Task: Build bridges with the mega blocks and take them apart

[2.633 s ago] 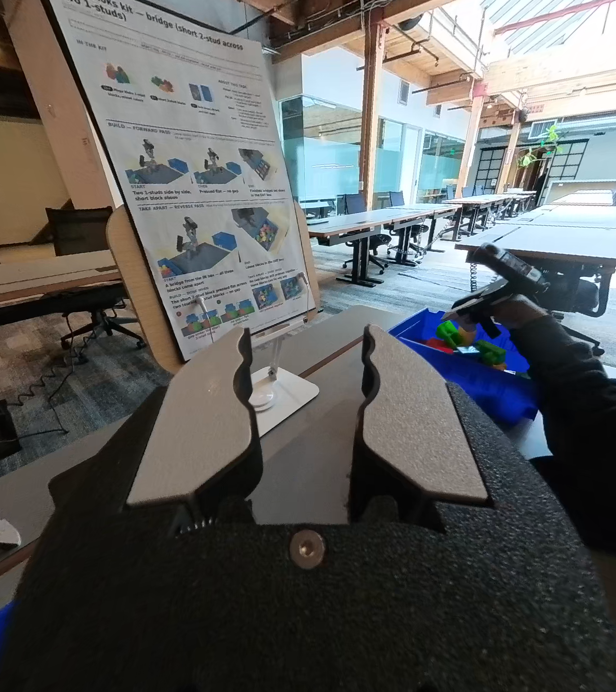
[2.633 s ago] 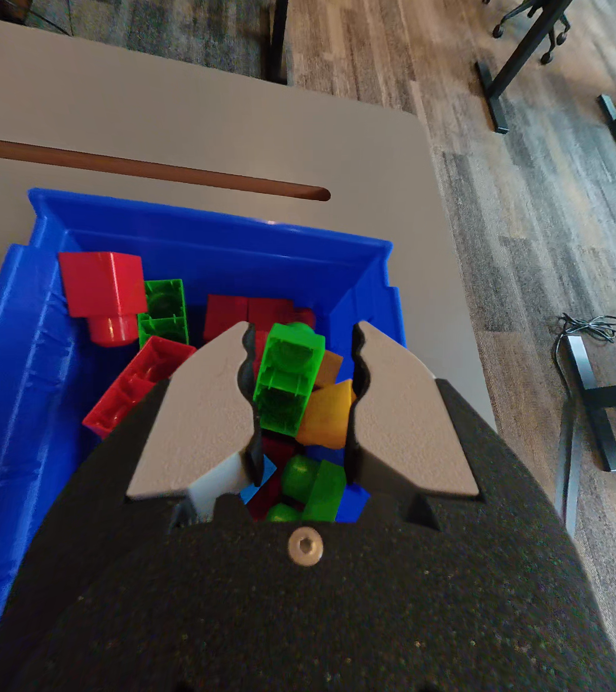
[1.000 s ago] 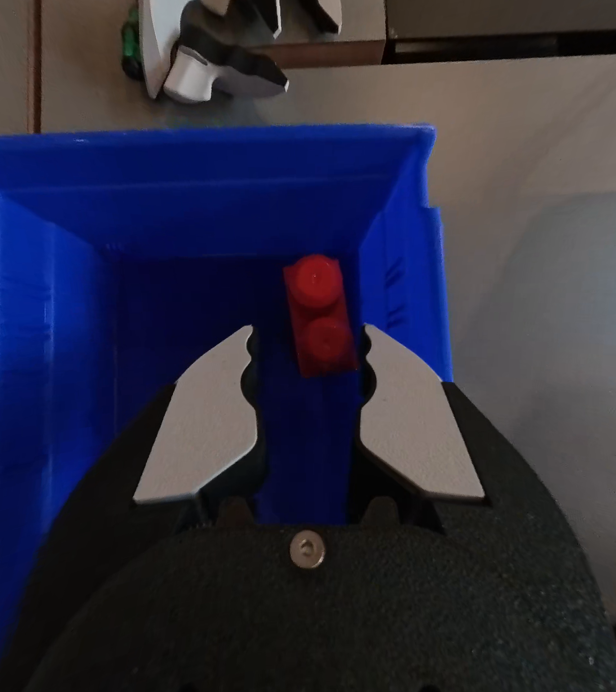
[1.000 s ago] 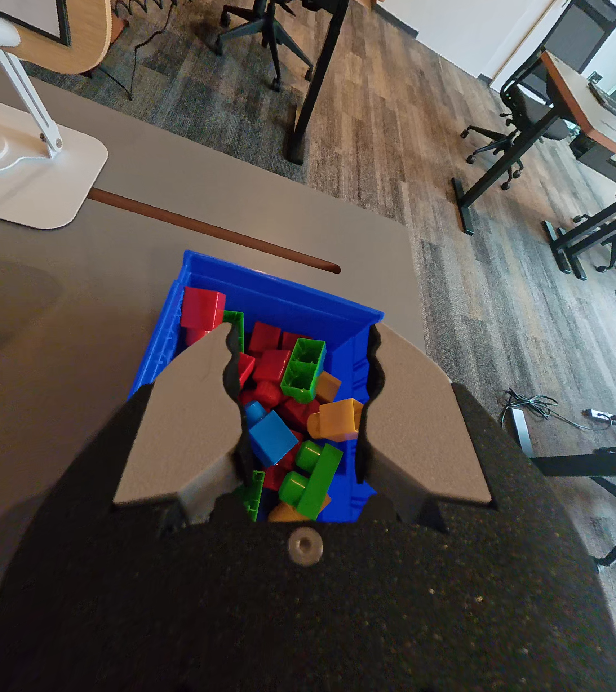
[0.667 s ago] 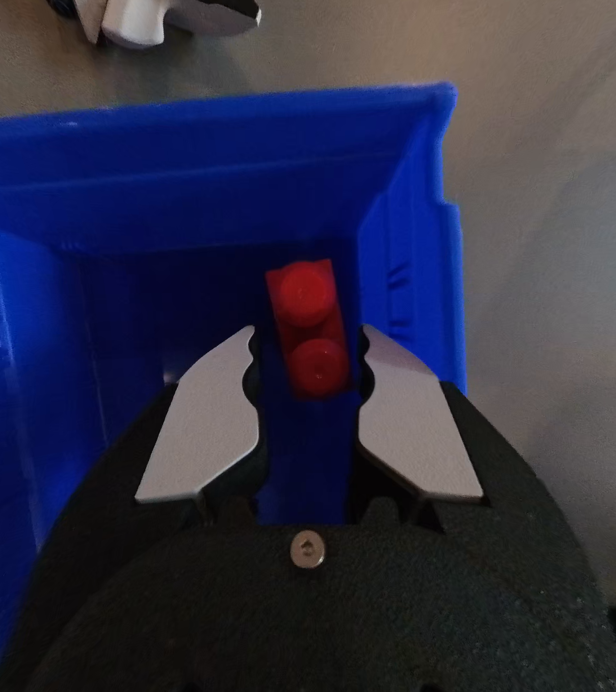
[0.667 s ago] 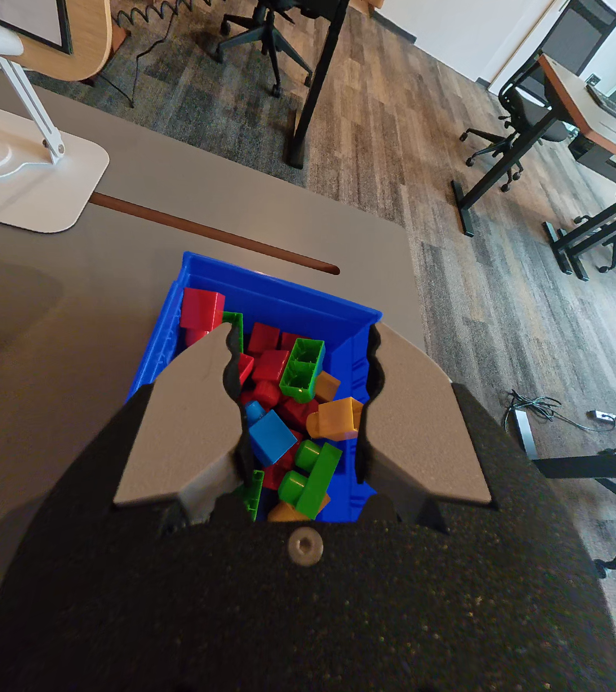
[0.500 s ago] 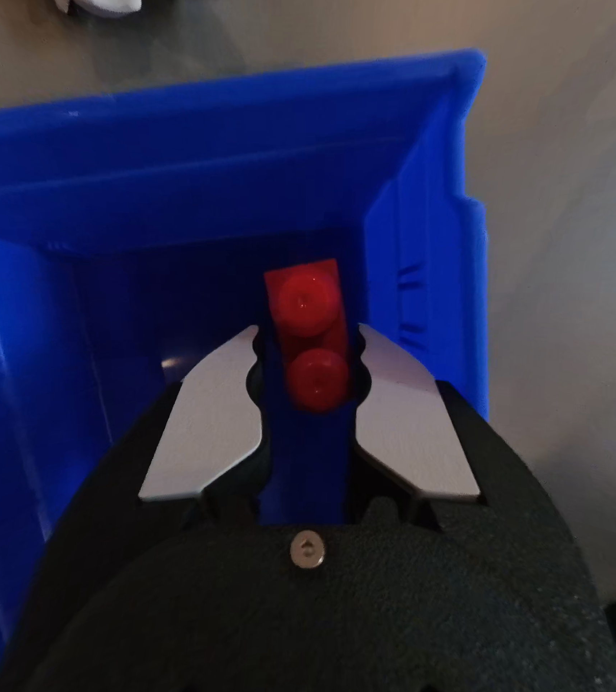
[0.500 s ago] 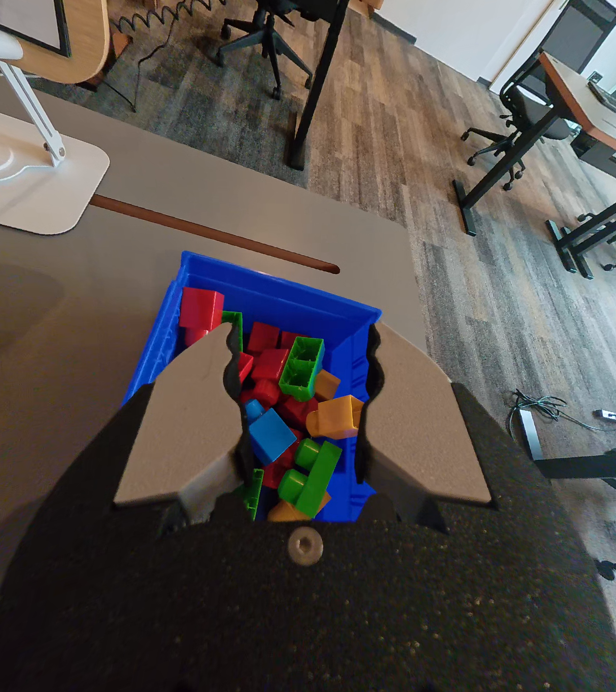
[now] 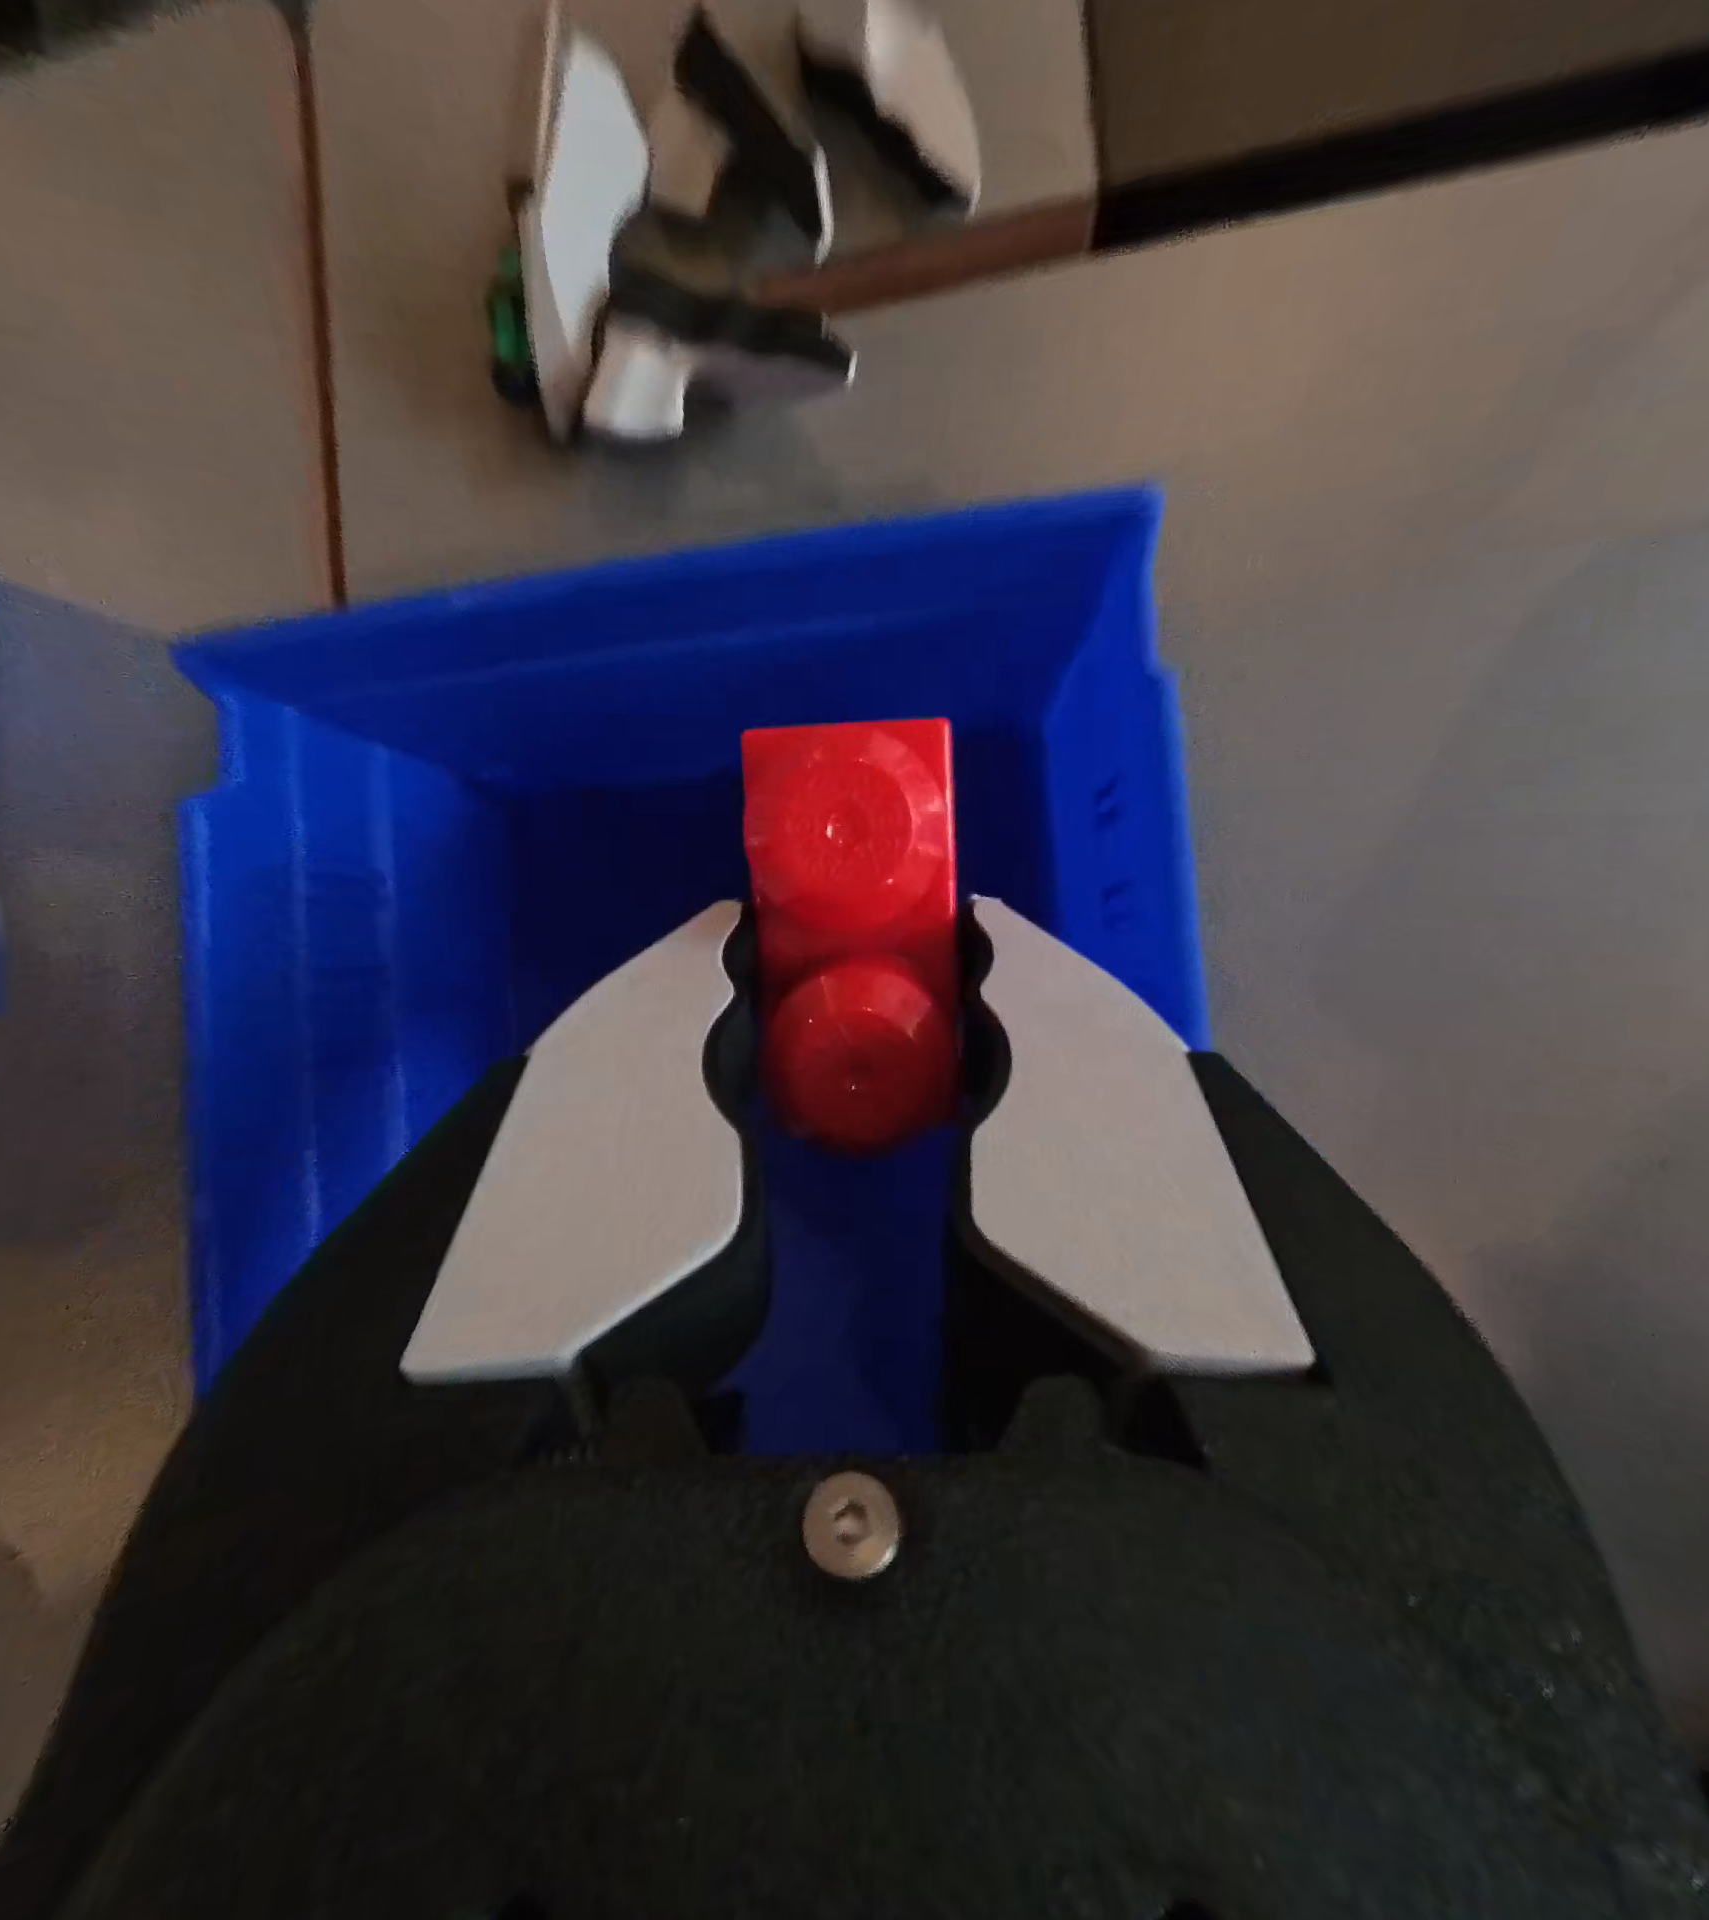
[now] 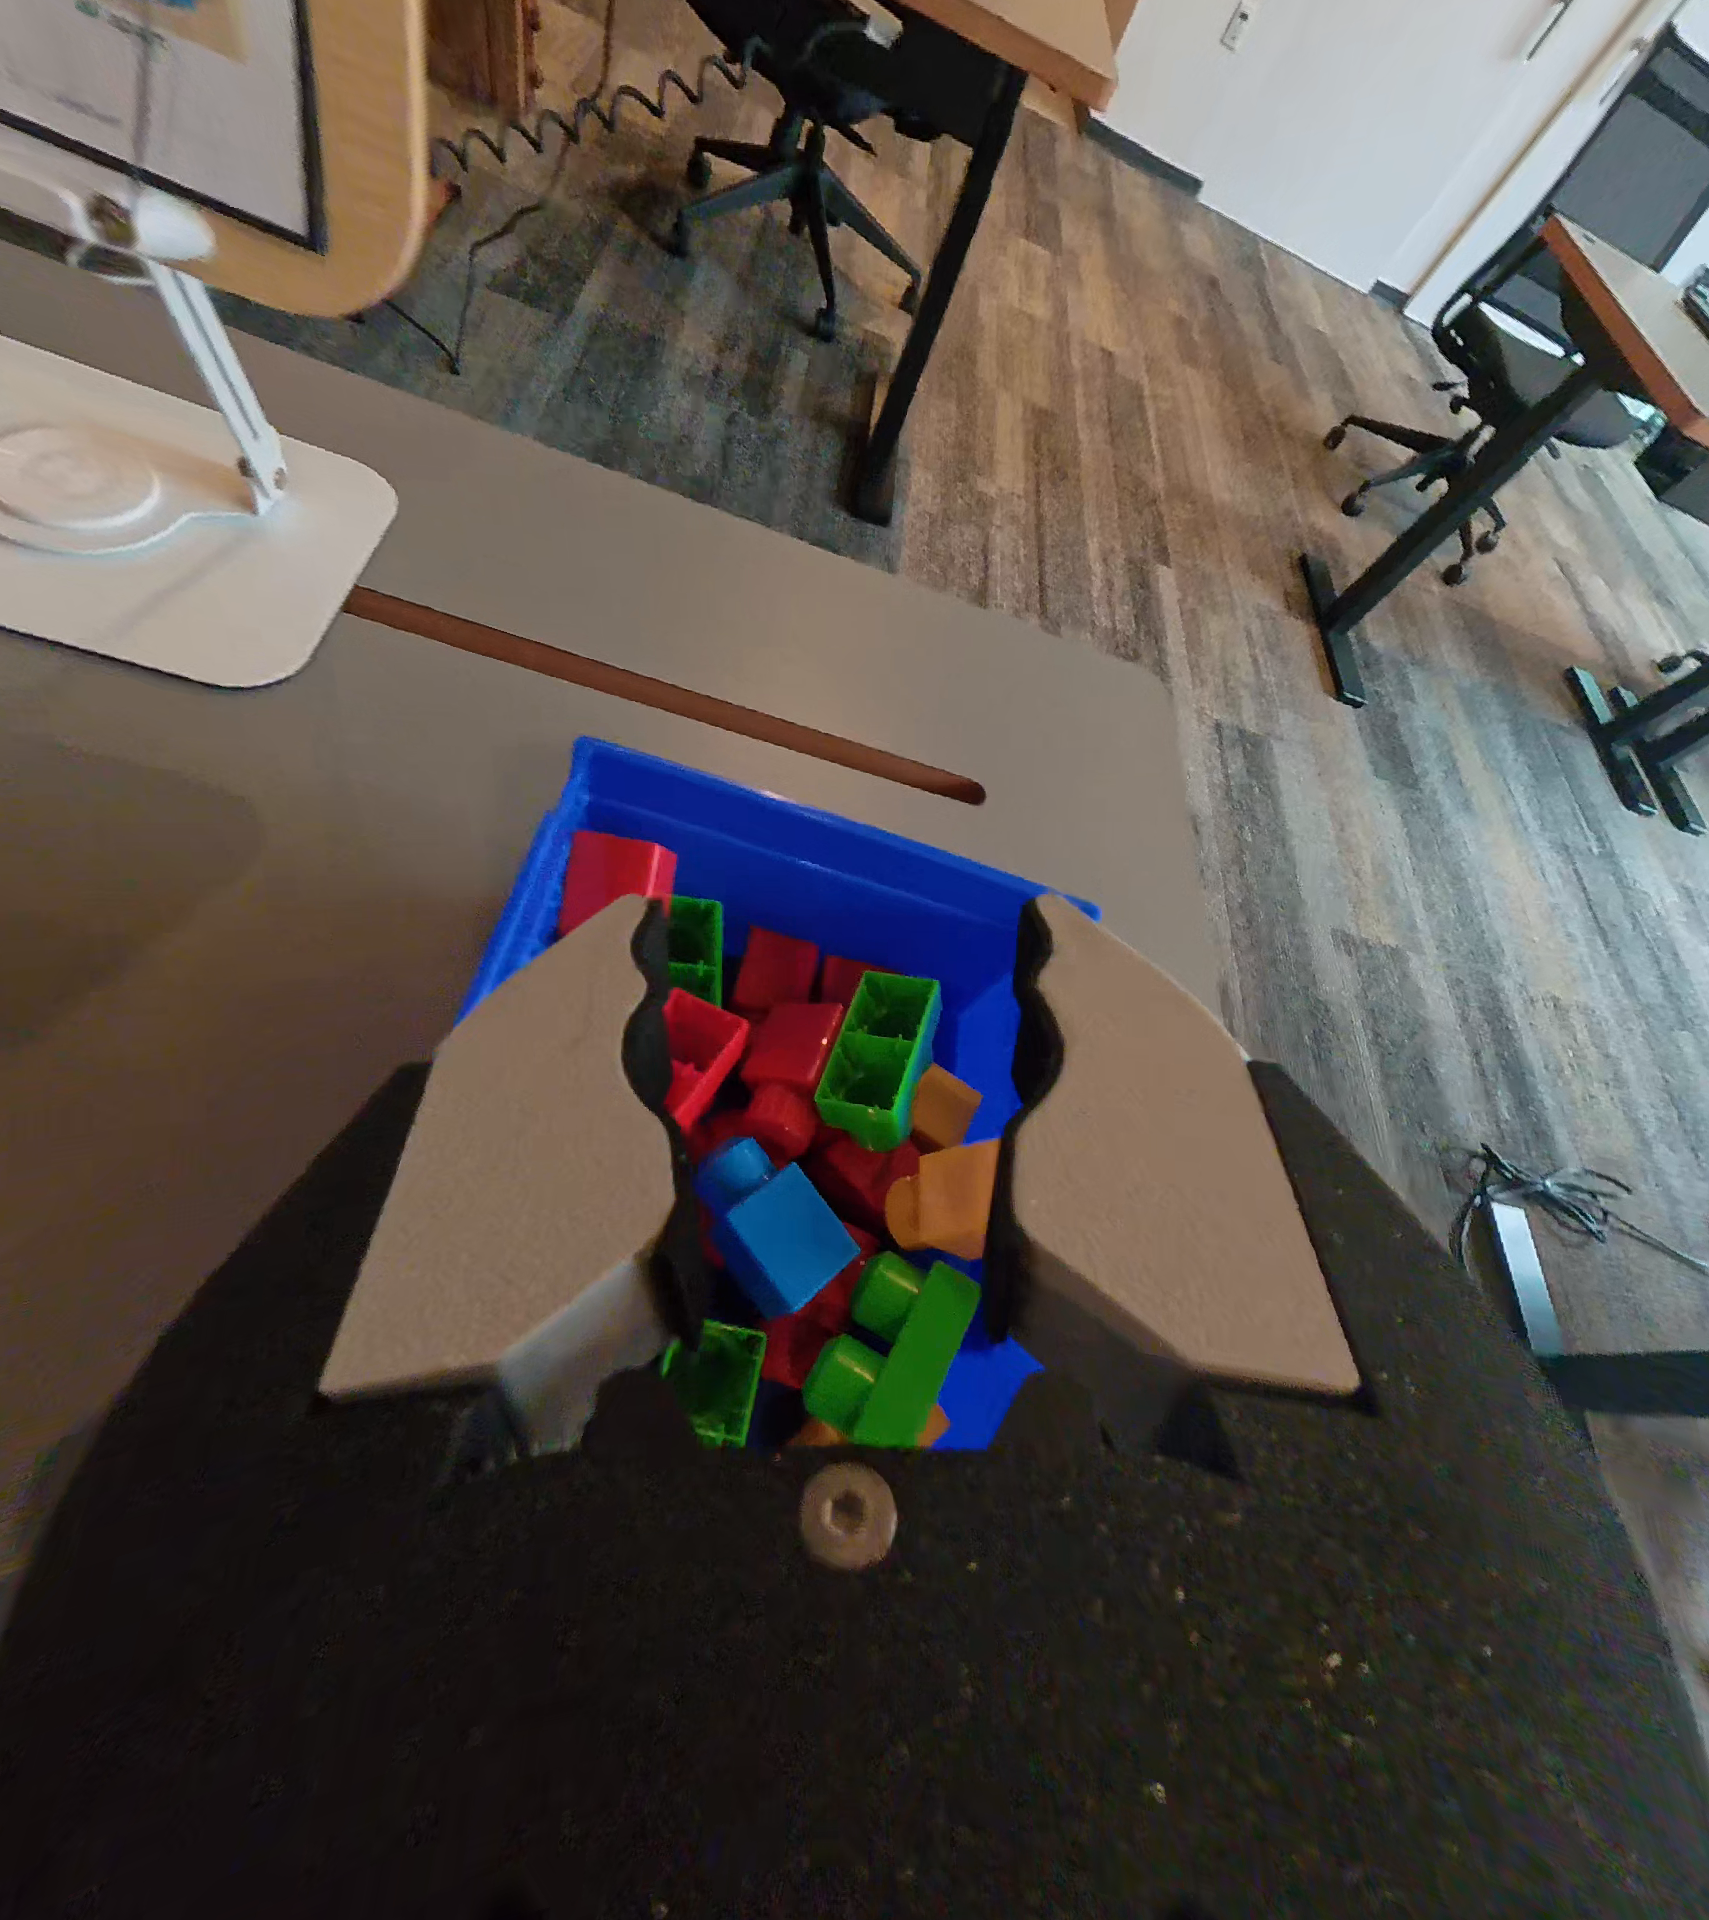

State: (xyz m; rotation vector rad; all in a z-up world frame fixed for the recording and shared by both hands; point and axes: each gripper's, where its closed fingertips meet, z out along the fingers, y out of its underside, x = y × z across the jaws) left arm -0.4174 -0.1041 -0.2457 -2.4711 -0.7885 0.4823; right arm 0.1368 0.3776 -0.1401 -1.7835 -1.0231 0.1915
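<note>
Since a moment ago the red two-stud block point(image 9: 850, 935) has been pinched by the left hand-held gripper point(image 9: 852, 997) and lifted from its blue bin point(image 9: 1120, 748), so it likely gets carried to the counter point(image 9: 1452, 727) next, while the right hand-held gripper point(image 10: 834, 1039) is held spread over the full bin point(image 10: 829, 831).

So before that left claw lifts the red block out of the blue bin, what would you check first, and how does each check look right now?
1. Left gripper closed on the red block: ok, both fingers touch its sides.
2. Grip centred: not ok, only the near stud sits between the fingers; the far half sticks out.
3. Block free of the blue bin walls: ok, nothing else lies in this bin.
4. Right gripper out of the way: ok, open and empty above the bin of mixed blocks.
5. Grip firmness: cannot tell.
</note>
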